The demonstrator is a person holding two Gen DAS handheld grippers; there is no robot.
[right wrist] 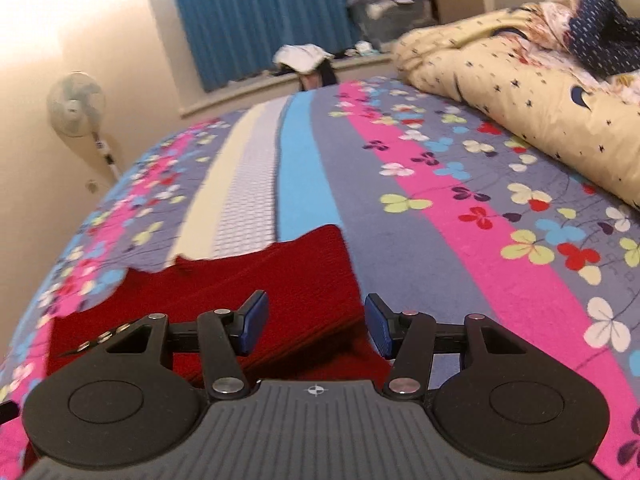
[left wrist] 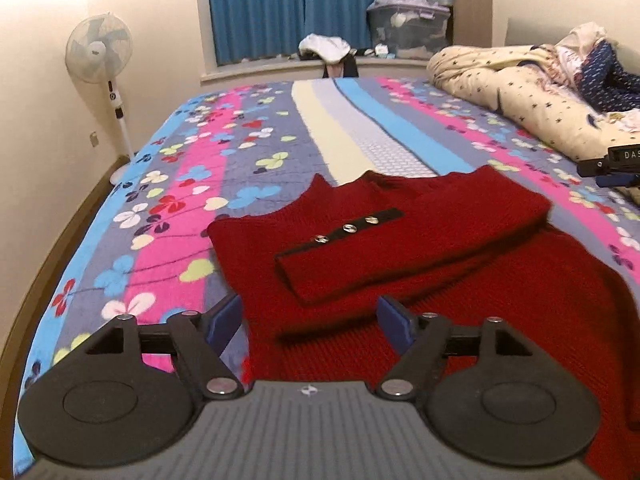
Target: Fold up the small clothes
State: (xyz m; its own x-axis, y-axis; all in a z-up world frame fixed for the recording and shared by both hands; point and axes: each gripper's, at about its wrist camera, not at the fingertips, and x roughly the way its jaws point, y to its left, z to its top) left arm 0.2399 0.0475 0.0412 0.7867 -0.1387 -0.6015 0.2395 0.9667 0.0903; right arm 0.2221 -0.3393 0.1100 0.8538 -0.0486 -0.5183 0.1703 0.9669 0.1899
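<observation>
A red knit sweater (left wrist: 400, 264) lies flat on the patterned bedspread (left wrist: 224, 168), one sleeve folded across its chest. That sleeve's black cuff strip carries three silver buttons (left wrist: 348, 227). My left gripper (left wrist: 310, 322) hovers over the sweater's near hem, jaws open, nothing between the blue pads. In the right wrist view the same sweater (right wrist: 256, 280) shows its folded right edge, and my right gripper (right wrist: 316, 330) hangs above it, open and holding nothing. The tip of the right gripper (left wrist: 612, 166) shows at the right edge of the left wrist view.
A rolled cream quilt (left wrist: 532, 88) with star print lies along the bed's right side. A standing fan (left wrist: 100, 52) is by the left wall. Blue curtains (left wrist: 280, 4), a pile of clothes (left wrist: 324, 48) and plastic storage boxes (left wrist: 408, 20) sit beyond the bed's far end.
</observation>
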